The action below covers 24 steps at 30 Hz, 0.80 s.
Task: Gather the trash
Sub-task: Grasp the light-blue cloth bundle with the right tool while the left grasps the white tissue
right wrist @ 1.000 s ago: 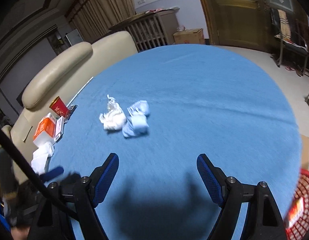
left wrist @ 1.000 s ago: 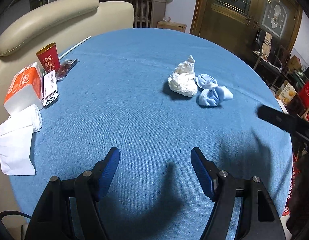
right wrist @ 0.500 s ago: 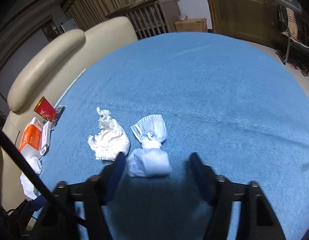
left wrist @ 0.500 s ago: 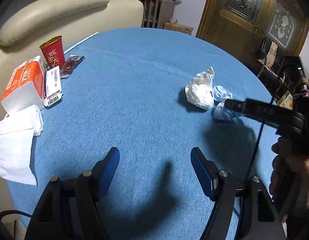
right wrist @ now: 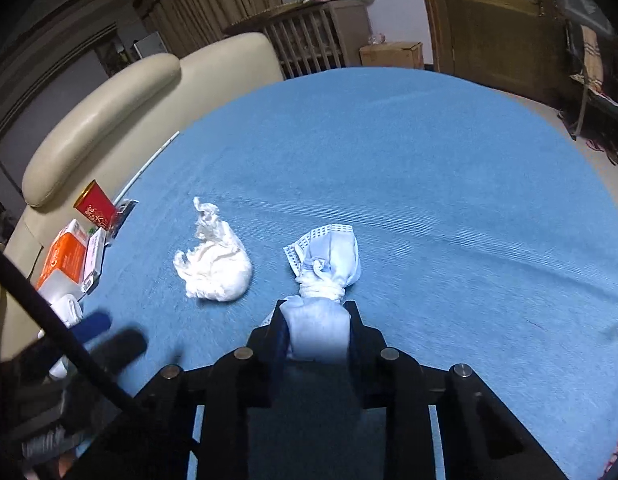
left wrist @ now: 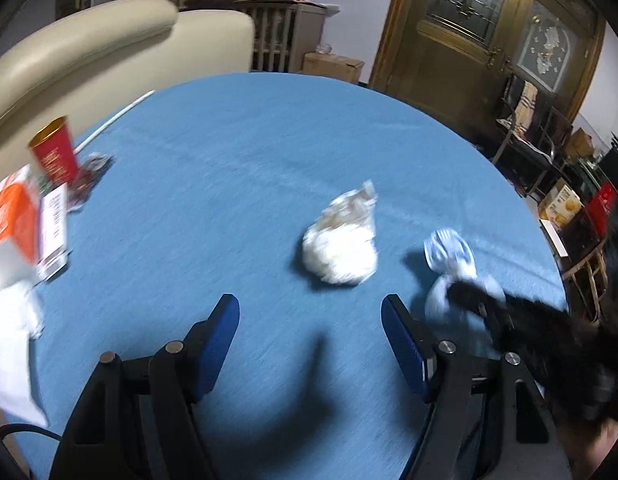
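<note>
Since 0.5 s ago the right tongs (right wrist: 315, 322) have been closed from a wide gape onto the near end of the blue face mask (right wrist: 327, 264), and the left tongs (left wrist: 311, 322) have been swung so that the white tissue wad (left wrist: 341, 246), formerly well ahead and to their right, now lies just ahead of their gap.

The right tongs are seen pinched narrowly on the mask, whose bundled near end is squeezed between the jaws while the pleated far end extends ahead of the tips; whether that end rests on the blue table (right wrist: 449, 184) cannot be told. The left tongs are held wide apart with nothing between them, low over the table.

The tissue wad lies on the table just to the left of the right tongs' tips, apart from the mask. Far to the left of both tongs, a red cup (left wrist: 55, 156), an orange box (left wrist: 11, 216) and white napkins (left wrist: 9, 340) are grouped at the table edge.

Progress is judged early: 1 piece is gripped but not yet deposited, and 1 piece, the tissue wad, is untouched. No bin is shown now.
</note>
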Each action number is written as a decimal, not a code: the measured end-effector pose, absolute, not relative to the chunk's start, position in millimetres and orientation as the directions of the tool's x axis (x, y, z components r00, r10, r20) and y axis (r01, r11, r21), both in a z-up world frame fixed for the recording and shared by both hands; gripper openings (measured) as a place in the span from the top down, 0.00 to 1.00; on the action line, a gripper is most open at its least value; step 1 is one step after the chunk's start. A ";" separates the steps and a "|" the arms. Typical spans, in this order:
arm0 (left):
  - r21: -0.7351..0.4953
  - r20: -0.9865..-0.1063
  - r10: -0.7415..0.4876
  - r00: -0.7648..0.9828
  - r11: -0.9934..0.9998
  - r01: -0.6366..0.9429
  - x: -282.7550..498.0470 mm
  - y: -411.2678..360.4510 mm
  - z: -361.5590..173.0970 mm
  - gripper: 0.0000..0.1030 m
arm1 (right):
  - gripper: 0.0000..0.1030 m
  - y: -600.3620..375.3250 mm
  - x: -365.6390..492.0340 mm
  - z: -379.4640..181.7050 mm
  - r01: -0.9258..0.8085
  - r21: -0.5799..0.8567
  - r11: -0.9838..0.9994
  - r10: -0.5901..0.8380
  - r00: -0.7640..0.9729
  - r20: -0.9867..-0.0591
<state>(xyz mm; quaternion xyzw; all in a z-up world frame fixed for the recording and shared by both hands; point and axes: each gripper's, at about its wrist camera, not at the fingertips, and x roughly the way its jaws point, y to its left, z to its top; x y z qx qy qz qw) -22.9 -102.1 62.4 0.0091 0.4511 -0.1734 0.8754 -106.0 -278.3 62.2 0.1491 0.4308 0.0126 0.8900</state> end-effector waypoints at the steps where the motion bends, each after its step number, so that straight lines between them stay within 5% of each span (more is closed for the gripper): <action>1: -0.143 -0.792 -0.300 0.531 0.938 0.317 -18.6 -107.6 62.0 0.28 | 0.73 -281.7 -111.3 63.3 0.110 0.278 0.954 0.149 0.632 -0.761; 11: -0.093 -0.832 -0.243 0.500 0.947 0.306 33.0 -145.5 35.4 0.27 | 0.73 -302.9 -159.1 69.9 0.142 0.325 0.935 0.156 0.658 -0.736; 12: -0.088 -0.835 -0.241 0.494 0.946 0.313 35.4 -147.1 33.6 0.31 | 0.73 -303.0 -160.6 69.9 0.142 0.325 0.935 0.156 0.659 -0.736; 13: -0.085 -0.838 -0.243 0.489 0.943 0.323 35.8 -148.3 31.7 0.56 | 0.73 -303.3 -162.8 69.8 0.144 0.327 0.934 0.156 0.659 -0.736; 14: -0.080 -0.843 -0.243 0.480 0.939 0.335 35.3 -149.1 29.7 0.59 | 0.73 -307.1 -167.0 70.8 0.146 0.330 0.933 0.157 0.660 -0.735; 24: -0.041 -0.813 -0.230 0.535 0.939 0.342 0.9 -134.6 48.9 0.62 | 0.73 -296.7 -174.7 72.0 0.139 0.335 0.932 0.162 0.666 -0.728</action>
